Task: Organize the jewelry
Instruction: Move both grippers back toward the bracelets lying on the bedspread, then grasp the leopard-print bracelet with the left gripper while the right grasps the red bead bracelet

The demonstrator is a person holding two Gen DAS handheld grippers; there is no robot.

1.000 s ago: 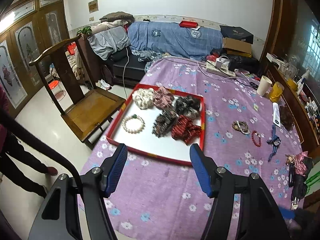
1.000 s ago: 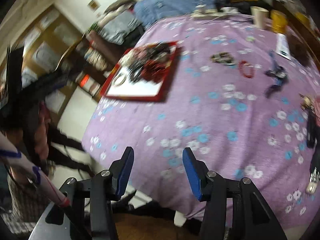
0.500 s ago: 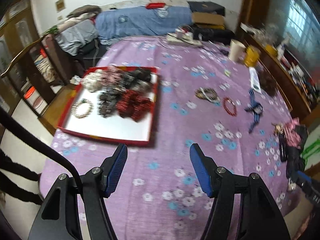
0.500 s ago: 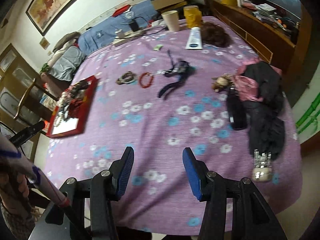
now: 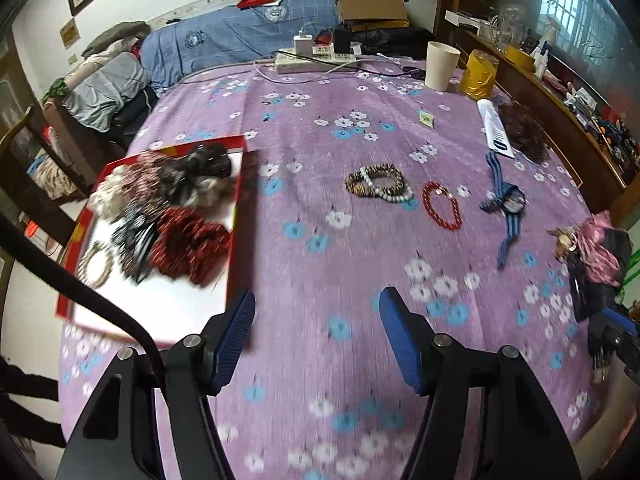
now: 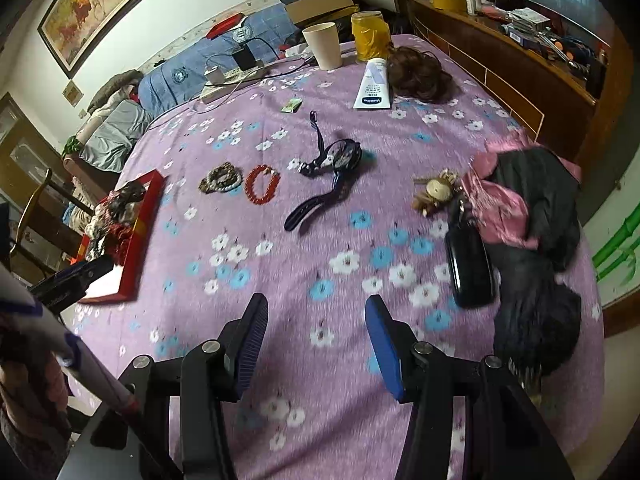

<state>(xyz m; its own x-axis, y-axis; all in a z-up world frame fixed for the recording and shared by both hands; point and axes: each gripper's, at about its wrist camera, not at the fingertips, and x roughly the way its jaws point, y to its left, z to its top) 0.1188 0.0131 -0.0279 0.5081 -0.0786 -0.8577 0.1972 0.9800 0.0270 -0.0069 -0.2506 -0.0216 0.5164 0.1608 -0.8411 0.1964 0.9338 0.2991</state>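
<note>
A red-rimmed white tray [image 5: 236, 208] at the left of the purple flowered table holds several scrunchies [image 5: 188, 236] and a pearl bracelet [image 5: 94, 264]. It also shows in the right wrist view [image 6: 138, 236]. On the cloth lie a brown and pearl bracelet pile [image 5: 378, 184] [image 6: 222, 178] and a red bead bracelet [image 5: 440, 204] [image 6: 262, 184]. My left gripper [image 5: 316, 332] is open and empty above the cloth, right of the tray's near corner. My right gripper [image 6: 316, 340] is open and empty over the table's near part.
A blue strap with a round charm [image 6: 336, 160], a keyring toy [image 6: 436, 192], pink and black cloth [image 6: 528, 208], a black case [image 6: 470, 264], a cream tube [image 6: 374, 84], a wig [image 6: 420, 76], a cup [image 6: 324, 46], a yellow jar [image 6: 370, 36] and a power strip [image 5: 316, 60] lie on the table.
Both grippers have swung right and moved in over the table. The bracelets sit nearer the middle of both views. Both stayed open and empty.
</note>
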